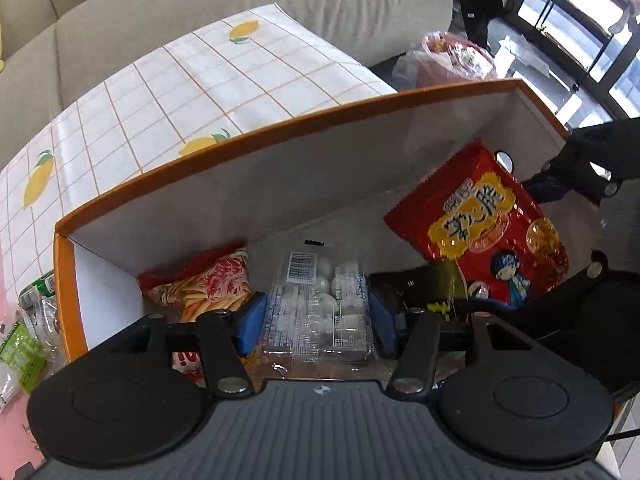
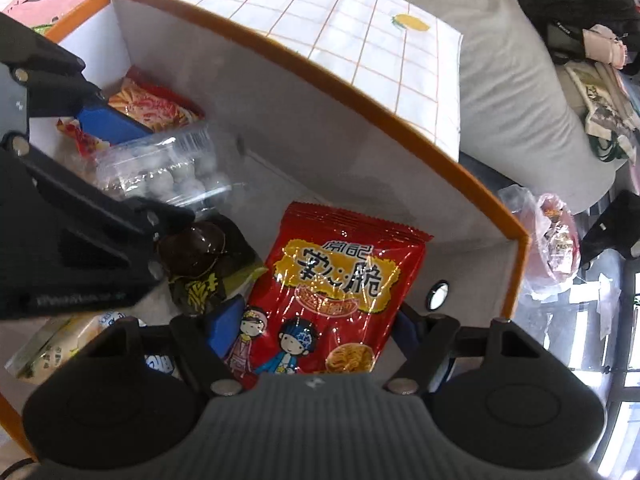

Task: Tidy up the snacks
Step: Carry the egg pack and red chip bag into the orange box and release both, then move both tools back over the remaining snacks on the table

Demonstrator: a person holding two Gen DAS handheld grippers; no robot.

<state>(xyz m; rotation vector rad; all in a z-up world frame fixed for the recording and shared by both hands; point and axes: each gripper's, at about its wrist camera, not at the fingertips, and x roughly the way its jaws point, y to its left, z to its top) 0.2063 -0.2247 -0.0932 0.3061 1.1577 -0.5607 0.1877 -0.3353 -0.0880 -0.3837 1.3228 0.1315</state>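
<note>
Between the blue pads of the left gripper (image 1: 318, 318) sits a clear tray (image 1: 320, 304) of pale round sweets, flanked on both sides with the pads right at its edges; the jaws stand about half open, and whether they press on it cannot be told. That tray lies low inside an orange box (image 1: 248, 136) with white inner walls. Just left of this gripper, in the box's corner, is a striped bag (image 1: 212, 284) in red and yellow. Just right of it lies a dark packet (image 1: 412, 292), and beyond that a red bag (image 1: 488, 228) with yellow lettering and cartoon figures.

The right gripper (image 2: 316, 330) has that red bag (image 2: 332, 284) between its pads, its lower end down in the wide gap; the left pad (image 2: 226, 326) lies against the bag's edge, while the right pad is mostly hidden behind it, so a firm hold cannot be confirmed. The bag stands tilted in the box (image 2: 360, 80), near the end wall with a round hole (image 2: 438, 294). Left of this gripper lie the dark packet (image 2: 200, 256) and, further on, the clear tray (image 2: 172, 172) with the other gripper around it.

Beyond the box, ahead of both grippers, the counter (image 1: 180, 88) wears a checked cloth with lemon prints. Behind it is a grey sofa (image 1: 240, 4). Outside the box, left of the left gripper, lie green packets (image 1: 28, 344). A pink bag (image 2: 556, 236) sits on the floor right of the right gripper.
</note>
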